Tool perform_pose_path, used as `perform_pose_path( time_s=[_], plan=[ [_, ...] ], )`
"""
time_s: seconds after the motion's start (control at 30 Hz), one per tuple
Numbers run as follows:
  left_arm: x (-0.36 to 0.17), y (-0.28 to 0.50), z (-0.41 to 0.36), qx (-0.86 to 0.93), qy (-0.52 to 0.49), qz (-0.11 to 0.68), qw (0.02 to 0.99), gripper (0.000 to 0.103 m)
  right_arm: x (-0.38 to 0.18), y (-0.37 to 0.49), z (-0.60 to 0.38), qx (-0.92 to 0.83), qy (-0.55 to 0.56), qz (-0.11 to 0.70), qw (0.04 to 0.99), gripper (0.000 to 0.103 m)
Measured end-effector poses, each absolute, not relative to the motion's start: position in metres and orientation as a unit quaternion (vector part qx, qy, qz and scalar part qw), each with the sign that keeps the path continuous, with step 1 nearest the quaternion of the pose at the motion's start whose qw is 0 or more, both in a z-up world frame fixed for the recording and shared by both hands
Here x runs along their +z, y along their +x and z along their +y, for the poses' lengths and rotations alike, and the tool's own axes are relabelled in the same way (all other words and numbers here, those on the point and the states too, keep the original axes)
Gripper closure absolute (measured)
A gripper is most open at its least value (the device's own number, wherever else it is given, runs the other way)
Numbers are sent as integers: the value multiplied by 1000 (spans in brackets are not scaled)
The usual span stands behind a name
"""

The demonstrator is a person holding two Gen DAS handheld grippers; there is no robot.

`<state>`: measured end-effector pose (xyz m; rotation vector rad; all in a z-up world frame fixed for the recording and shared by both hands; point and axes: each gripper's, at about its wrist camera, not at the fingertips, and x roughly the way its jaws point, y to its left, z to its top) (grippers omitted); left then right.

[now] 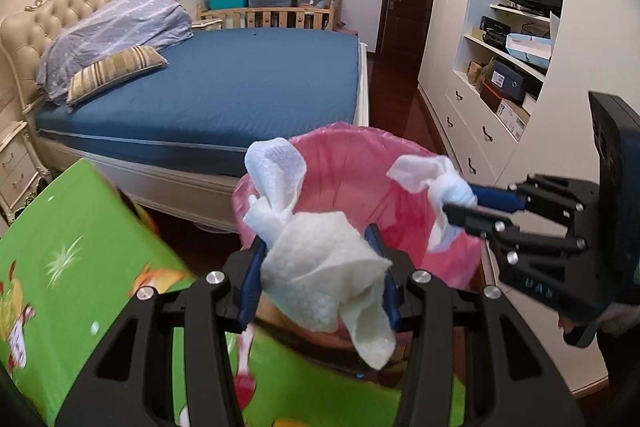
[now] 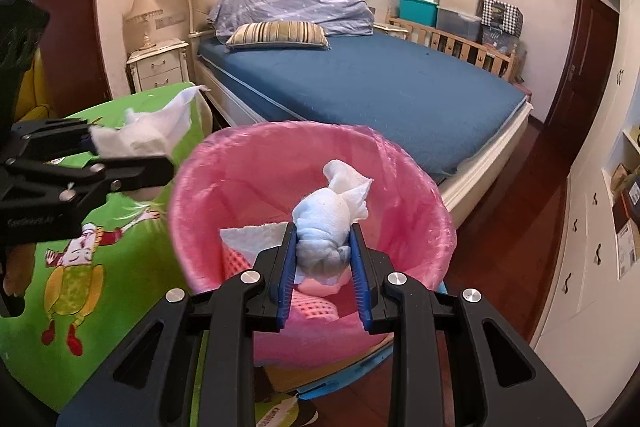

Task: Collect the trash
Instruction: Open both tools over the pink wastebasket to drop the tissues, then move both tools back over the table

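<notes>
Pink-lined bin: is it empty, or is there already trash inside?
Not empty. In the right wrist view a white tissue already lies inside the pink-lined bin, below the wad held by the right gripper. How full it is cannot be told.

Black linkages; blue jaws; silver screws

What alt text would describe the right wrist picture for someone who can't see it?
The right gripper holds a crumpled tissue over a pink-lined bin. At left, the left gripper holds another tissue above a green mat; a blue bed lies behind.
</notes>
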<state>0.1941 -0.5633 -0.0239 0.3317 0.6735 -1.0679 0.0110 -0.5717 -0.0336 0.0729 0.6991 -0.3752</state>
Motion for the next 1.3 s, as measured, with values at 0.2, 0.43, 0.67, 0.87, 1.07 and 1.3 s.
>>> perform_pose_path(
  time_s=[0.2,0.43,0.67,0.87,1.07,1.3],
  plan=[
    [-36,207,-608,-502,159,323,786,55,-39,17,-587,-180,38,345,921,76],
    [-51,219,-623,-492,157,338,787,34,-44,9,-590,-188,42,343,919,40],
    [-46,215,-590,-469,165,318,808,16,-41,-4,-581,-190,44,330,924,36],
    [-41,211,-528,-434,158,313,830,5,-34,-13,-564,-187,59,321,927,33],
    [-38,197,-469,-409,162,312,842,5,-29,-12,-540,-173,68,313,931,25],
    [-36,171,-401,-400,156,309,849,5,-19,-6,-491,-131,77,300,942,20]
  ],
)
